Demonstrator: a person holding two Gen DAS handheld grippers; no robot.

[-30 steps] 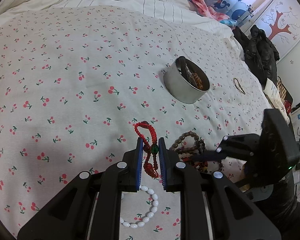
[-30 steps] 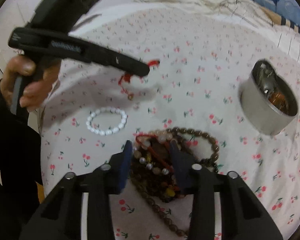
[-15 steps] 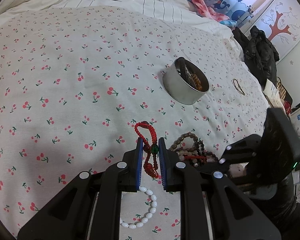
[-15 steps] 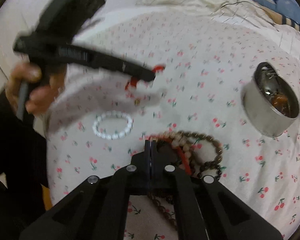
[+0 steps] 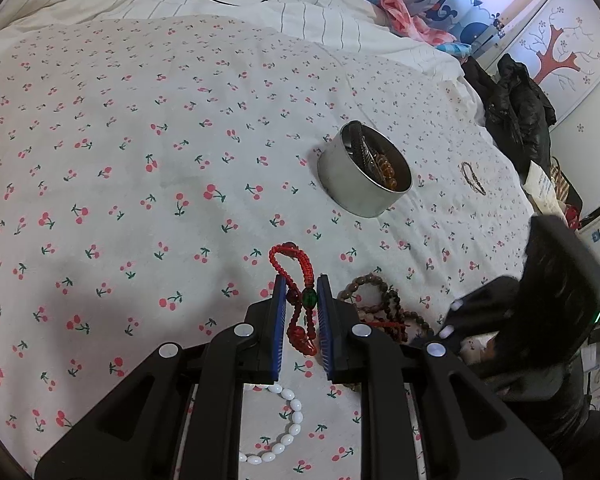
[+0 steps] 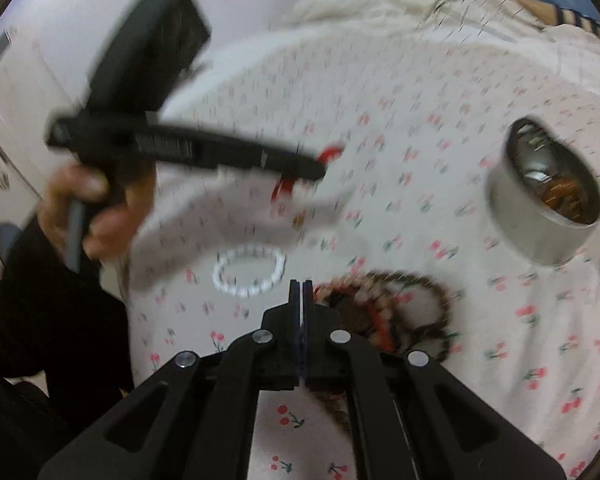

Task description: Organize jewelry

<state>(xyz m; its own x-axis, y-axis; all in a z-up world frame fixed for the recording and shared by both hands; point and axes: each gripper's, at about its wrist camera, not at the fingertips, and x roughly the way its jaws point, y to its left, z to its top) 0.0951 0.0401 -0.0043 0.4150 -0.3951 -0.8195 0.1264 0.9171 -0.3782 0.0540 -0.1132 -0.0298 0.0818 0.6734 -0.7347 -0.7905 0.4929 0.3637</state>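
My left gripper (image 5: 300,284) is shut on a red cord bracelet (image 5: 290,258) with a green bead, which hangs between the blue pads just above the cherry-print sheet. In the right wrist view the same gripper (image 6: 320,168) shows from the side, the red bracelet (image 6: 330,152) at its tip. My right gripper (image 6: 301,286) is shut, pads together, and I see nothing between them. A pile of brown bead bracelets (image 6: 400,308) lies just right of its tips. A white bead bracelet (image 6: 250,272) lies to the left. The round metal tin (image 5: 364,176) holds several pieces.
A thin bracelet (image 5: 473,178) lies alone on the sheet beyond the tin. The white bead bracelet (image 5: 288,420) sits under my left gripper. A person's hand (image 6: 96,208) grips the left tool's handle. Dark clothes (image 5: 516,112) hang at the bed's far right edge.
The right gripper's jaws, open over the brown pile a second ago, have shut, and the pile now lies beside them. The right view has shifted and blurred. The left gripper has not moved.
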